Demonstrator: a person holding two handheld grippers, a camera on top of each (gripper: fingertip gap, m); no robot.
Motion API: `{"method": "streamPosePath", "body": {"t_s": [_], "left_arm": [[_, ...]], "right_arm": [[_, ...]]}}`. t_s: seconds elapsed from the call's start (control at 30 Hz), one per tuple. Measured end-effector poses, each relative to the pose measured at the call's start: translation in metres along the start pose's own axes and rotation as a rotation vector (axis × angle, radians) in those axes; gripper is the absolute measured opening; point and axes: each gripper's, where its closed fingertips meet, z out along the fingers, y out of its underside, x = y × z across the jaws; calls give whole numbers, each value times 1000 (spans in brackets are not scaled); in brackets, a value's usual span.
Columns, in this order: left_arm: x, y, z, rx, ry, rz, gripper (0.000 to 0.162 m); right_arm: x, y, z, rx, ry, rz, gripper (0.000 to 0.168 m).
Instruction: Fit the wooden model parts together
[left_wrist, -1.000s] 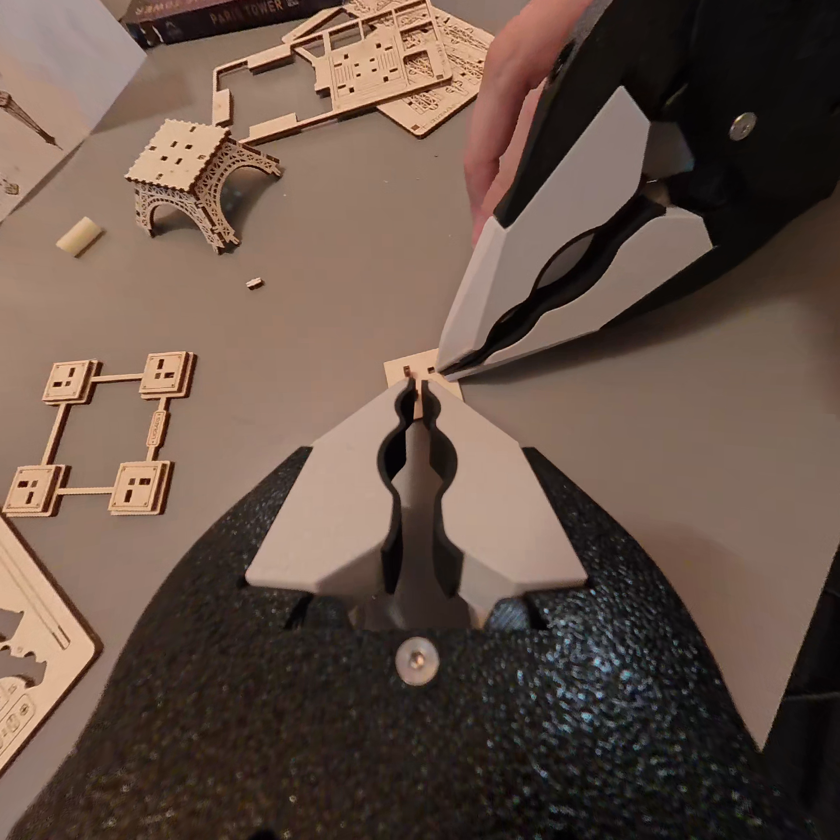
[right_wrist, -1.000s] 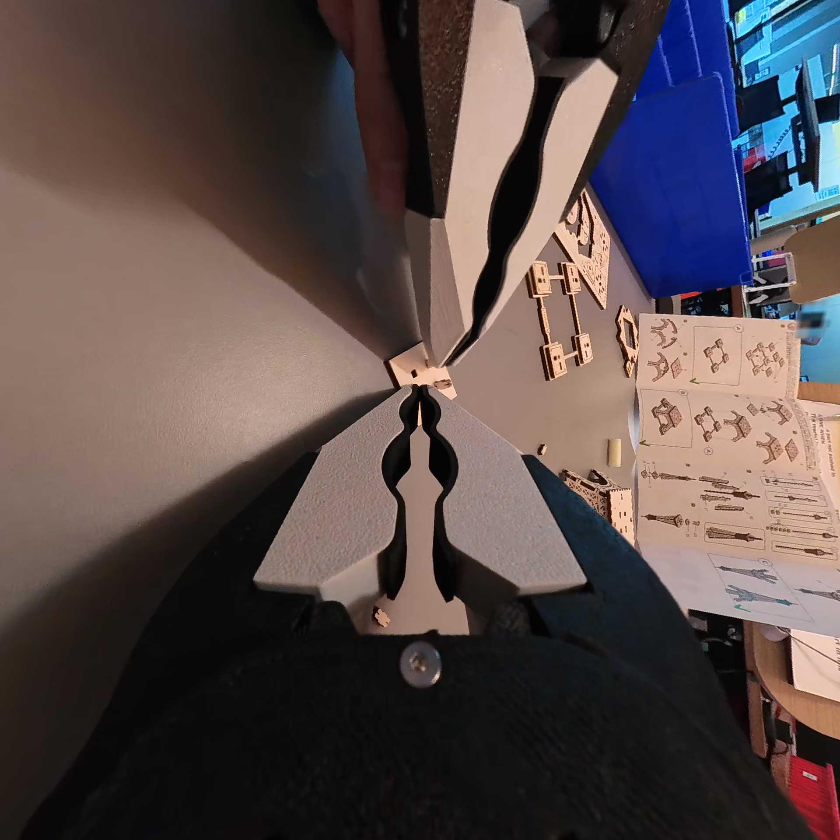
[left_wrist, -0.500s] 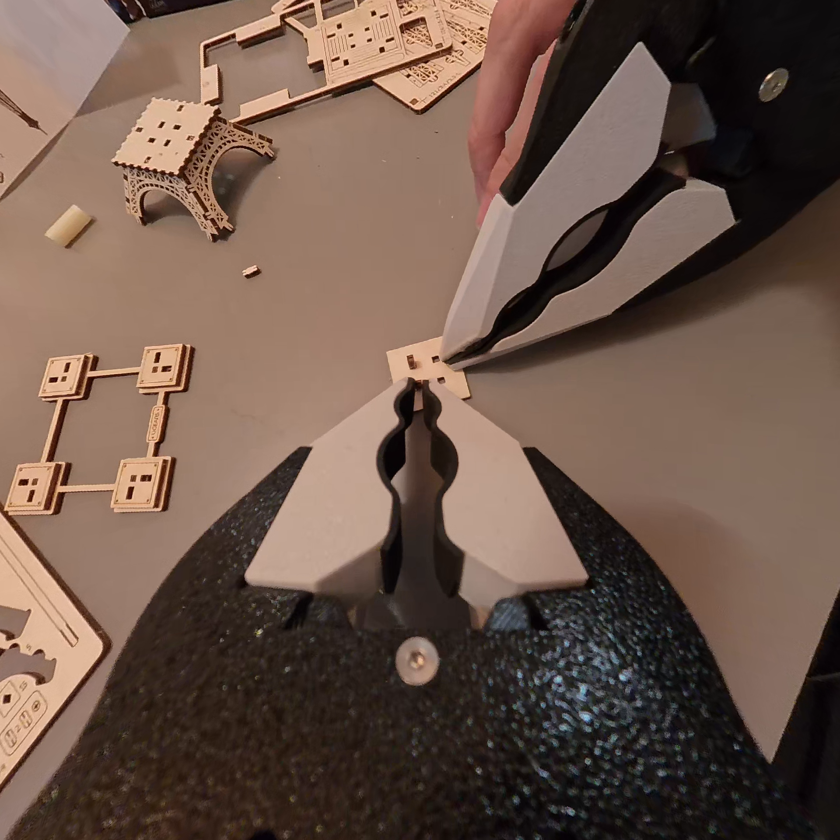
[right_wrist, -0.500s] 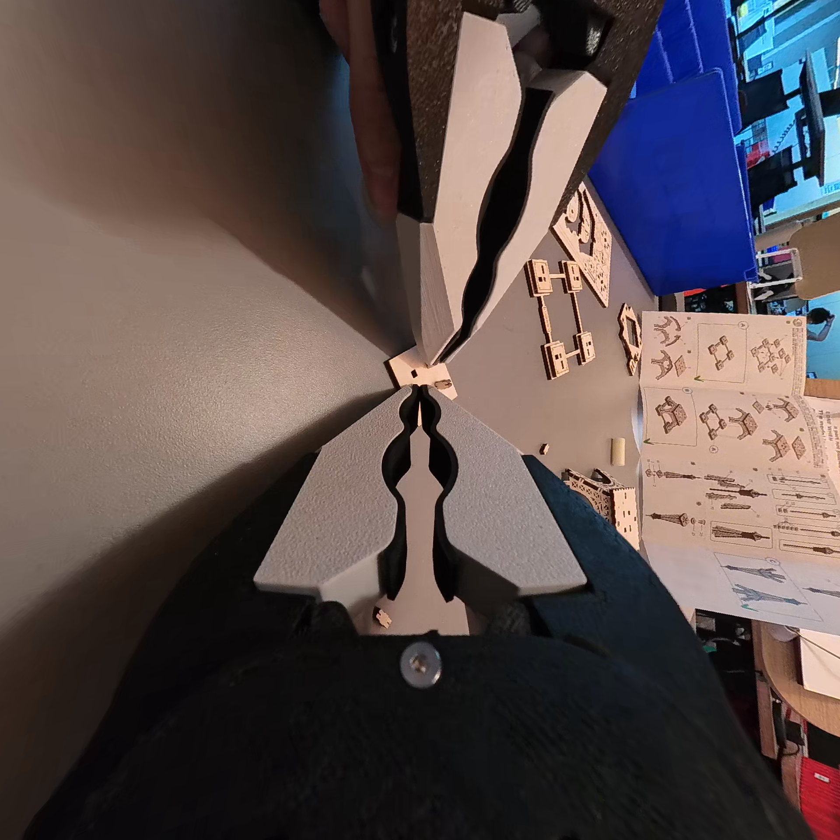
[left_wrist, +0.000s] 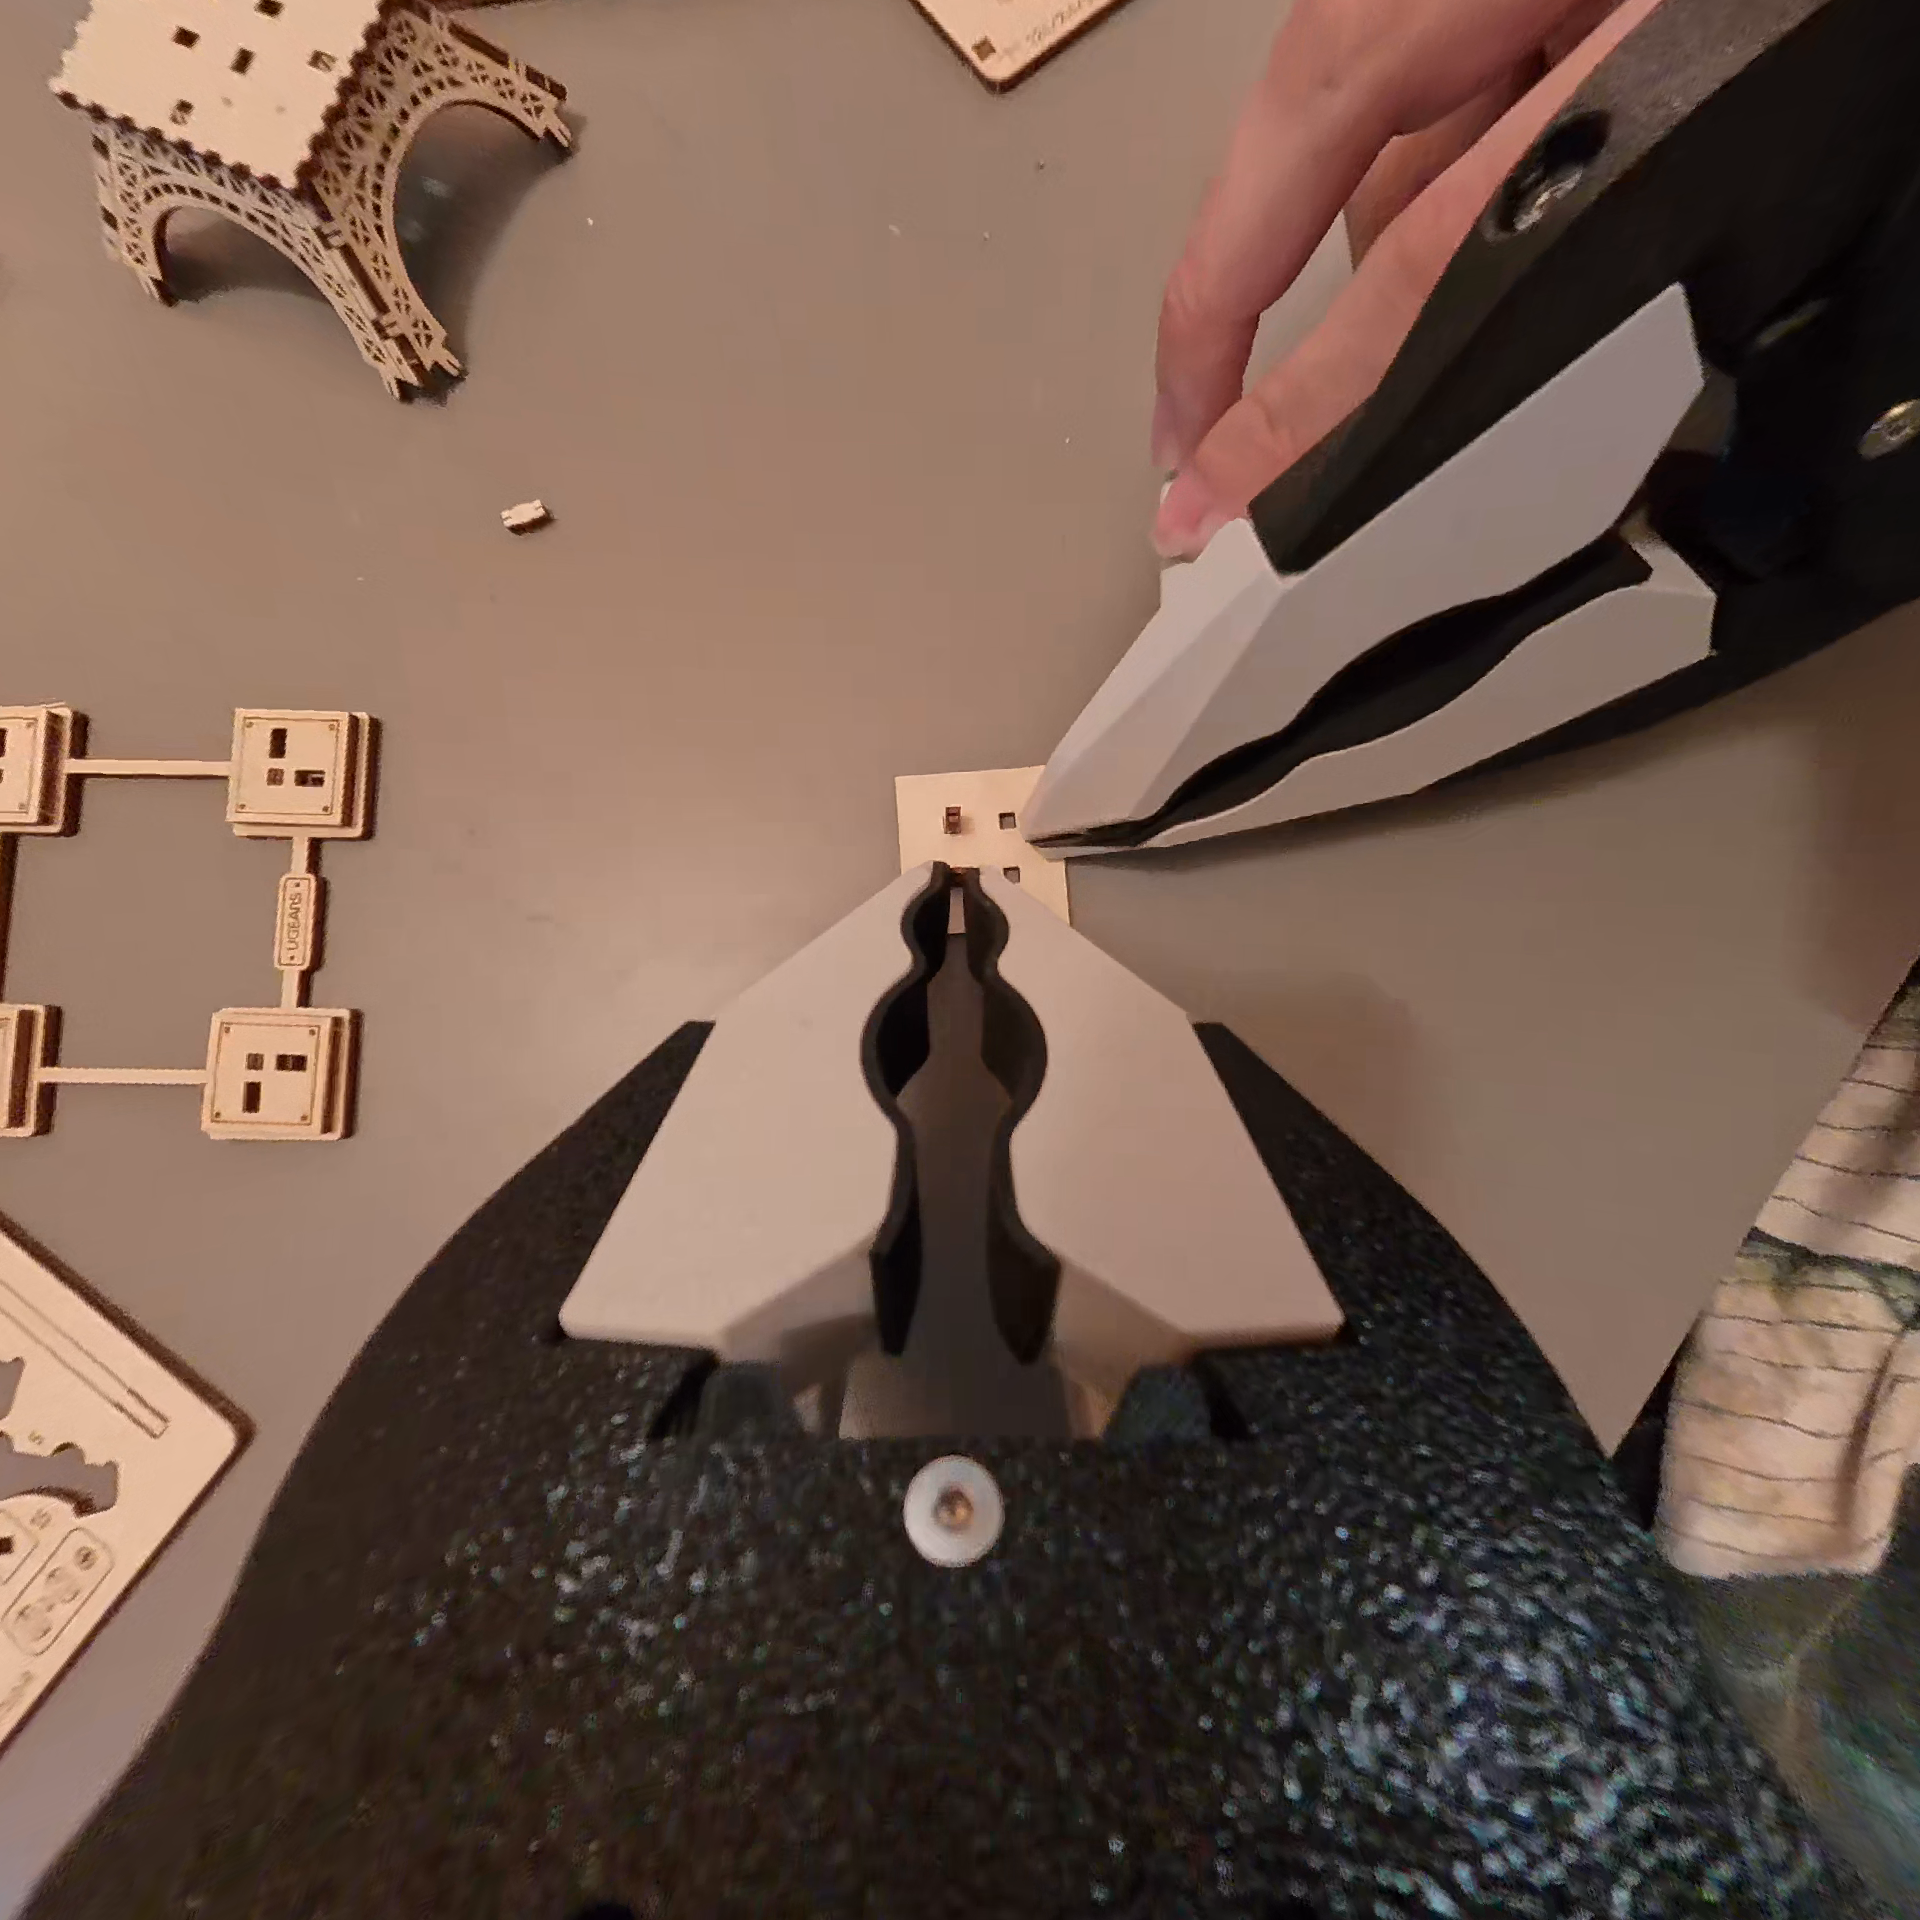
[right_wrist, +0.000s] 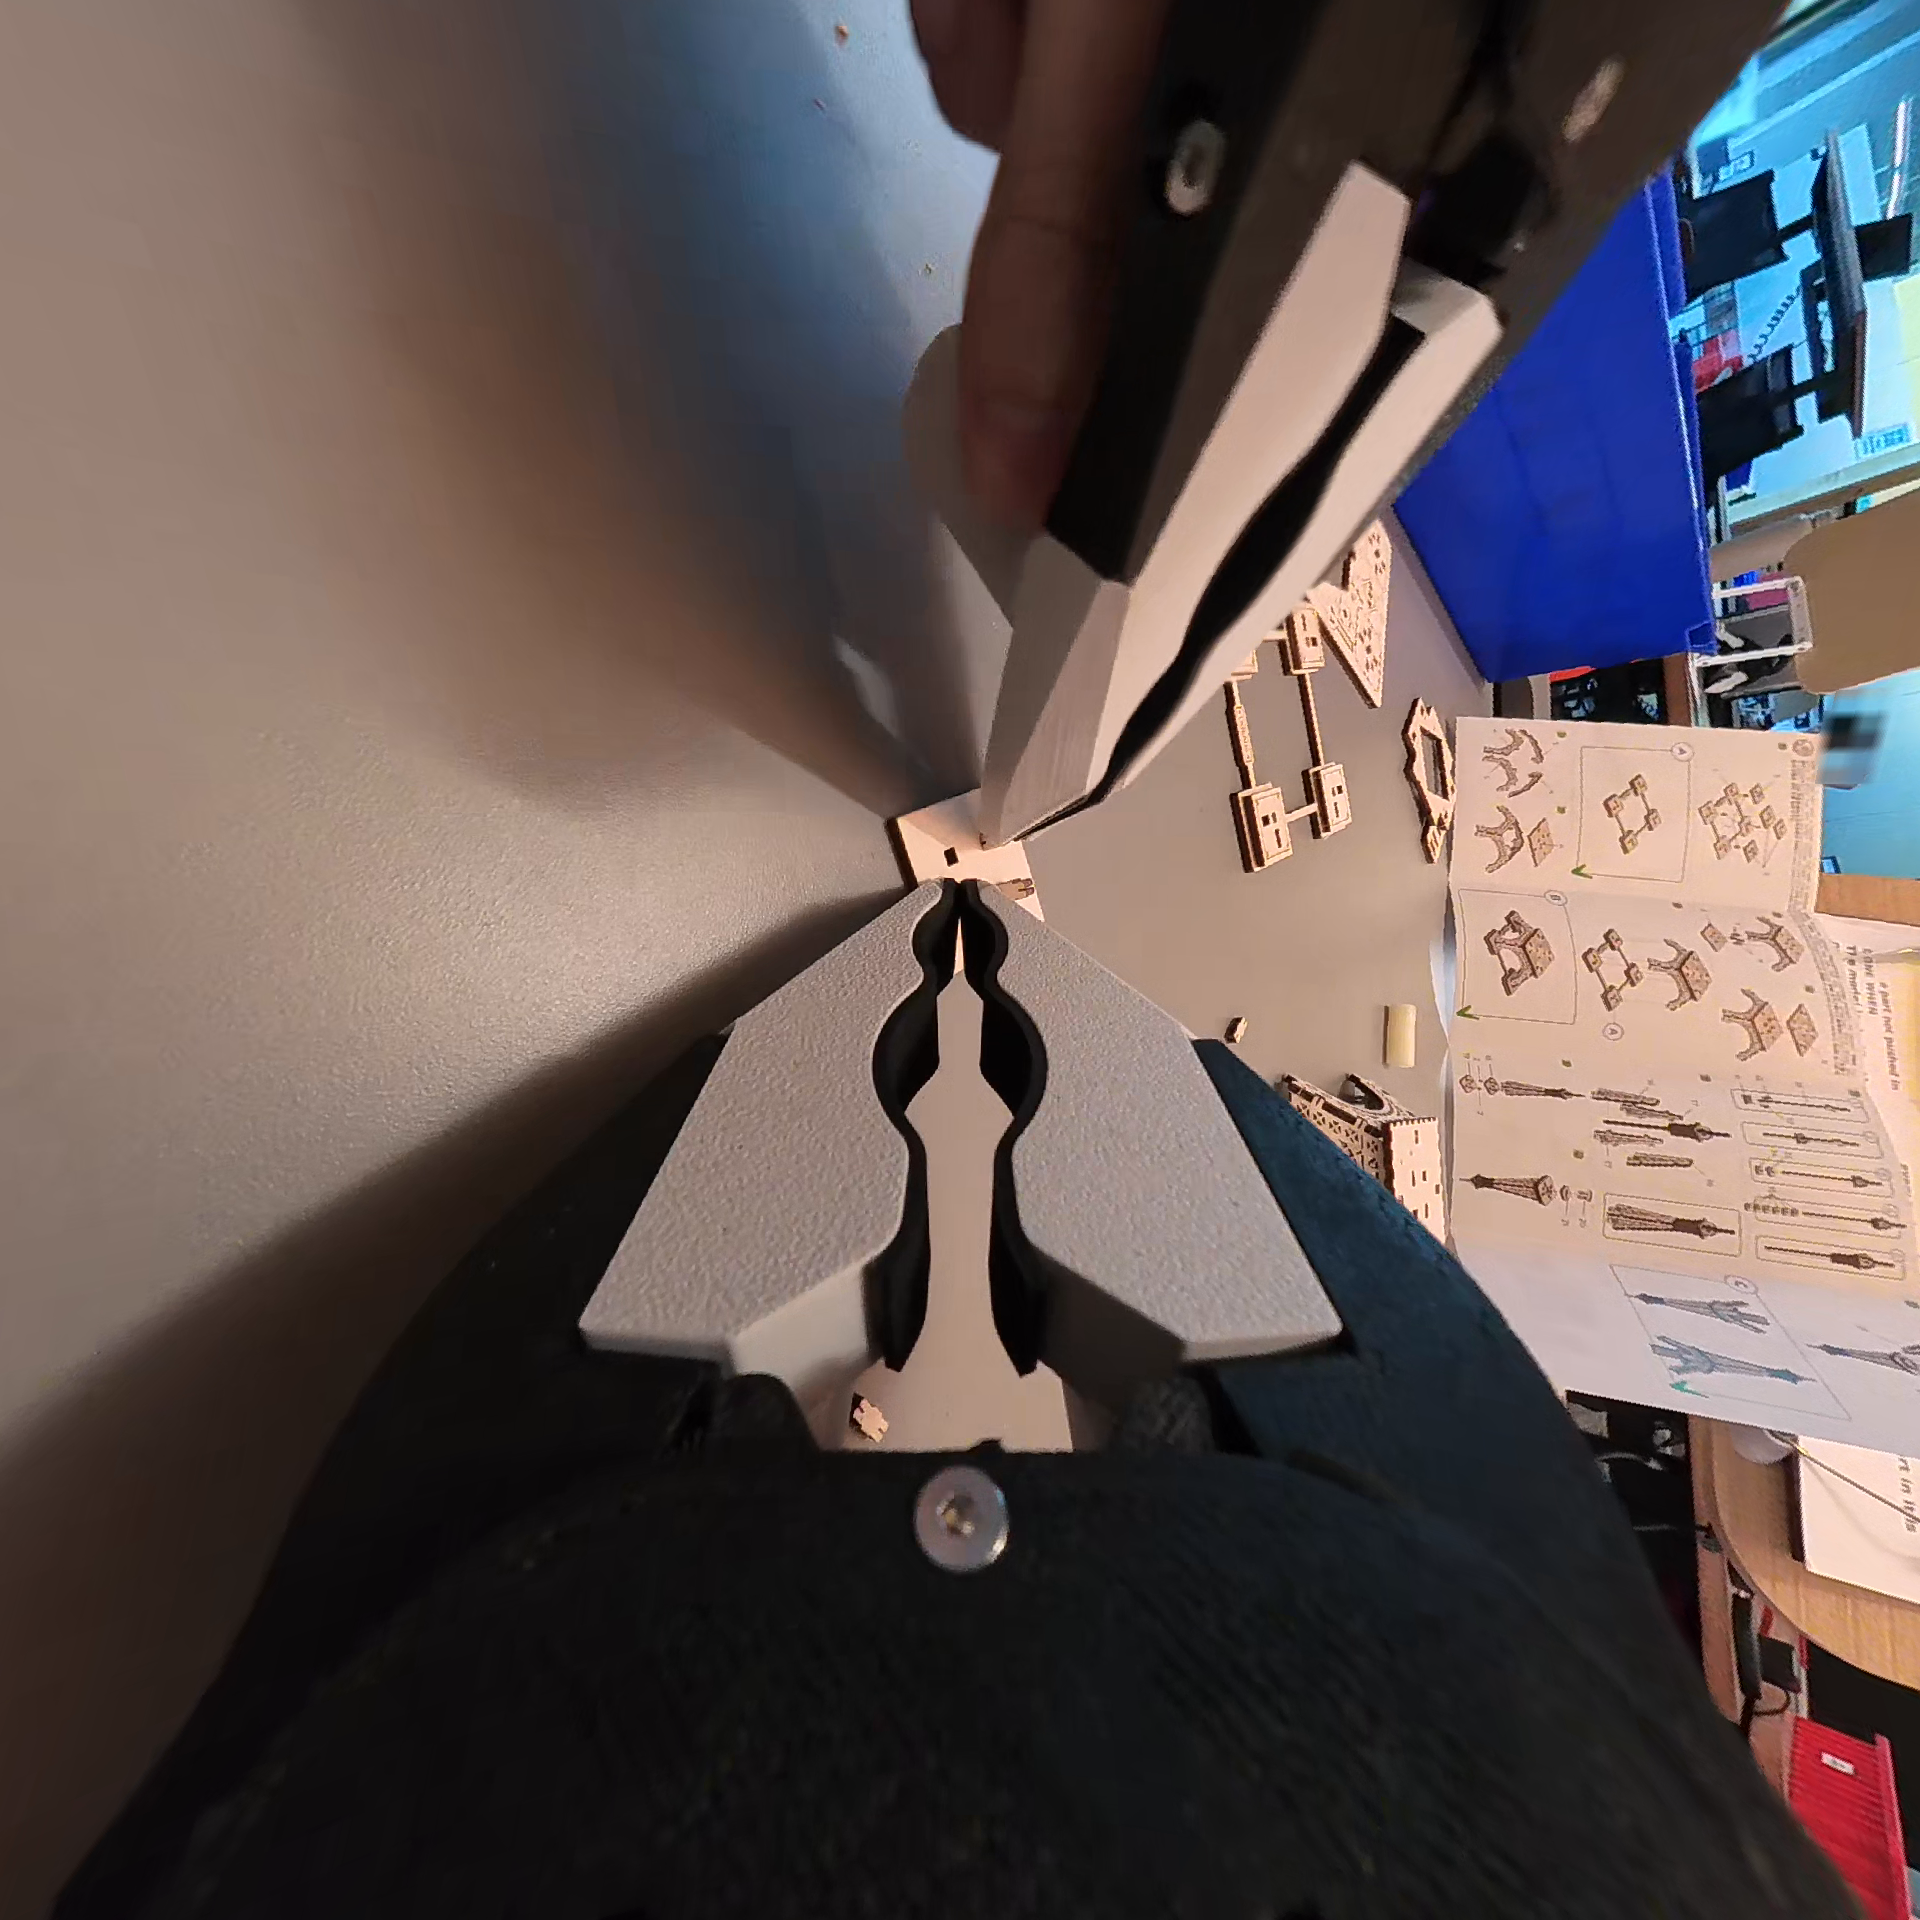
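The left gripper (left_wrist: 958, 876), jaws nearly closed, is pinched on the near edge of a small square wooden plate (left_wrist: 971, 821) lying flat on the grey table (left_wrist: 727, 582). The right gripper (left_wrist: 1039, 834), jaws likewise narrow, is set against the plate's right edge; whether it grips cannot be told. Farther left lie a four-pad frame (left_wrist: 281, 914), a loose peg (left_wrist: 525, 516) and the arched tower base (left_wrist: 301, 156).

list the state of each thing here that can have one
left tongs: shut, tips on the plate's near edge
right tongs: shut, tips on the plate
small square pale wooden plate with slots: flat on the grey table
arched wooden lattice tower base: assembled, upright
folded paper instruction sheet: open
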Motion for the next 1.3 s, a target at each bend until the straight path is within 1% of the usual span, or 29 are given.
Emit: {"method": "streamPosePath", "body": {"t_s": [0.43,0.63,0.87,0.97,1.03,1.07,1.1,1.13,1.23,1.3], "left_arm": [[0,1,0,-275,-15,76,0],[0,1,1,-325,-18,72,0],[0,2,1,-342,-29,66,0],[-1,1,2,-323,-30,61,0],[0,1,2,-275,-15,45,0],[0,0,1,-246,-8,24,2],[-3,-1,-2,-217,-13,3,11],[-7,-4,-7,-184,-26,-12,13],[-9,-14,-20,-76,6,-72,9],[-3,-15,-20,-41,50,-96,10]], "right_arm": [[0,-1,0,-3,5,-10,0],[-1,-1,0,-2,4,-6,0],[-1,-1,0,-1,2,-2,0],[-1,-1,0,-2,3,-4,0],[-1,-1,0,0,2,-1,0],[-1,-1,0,1,0,2,0],[-1,-1,0,3,-1,5,0],[-1,-1,0,6,-2,9,0],[-1,0,0,9,-6,17,0],[-1,0,0,8,-5,15,0]]}}
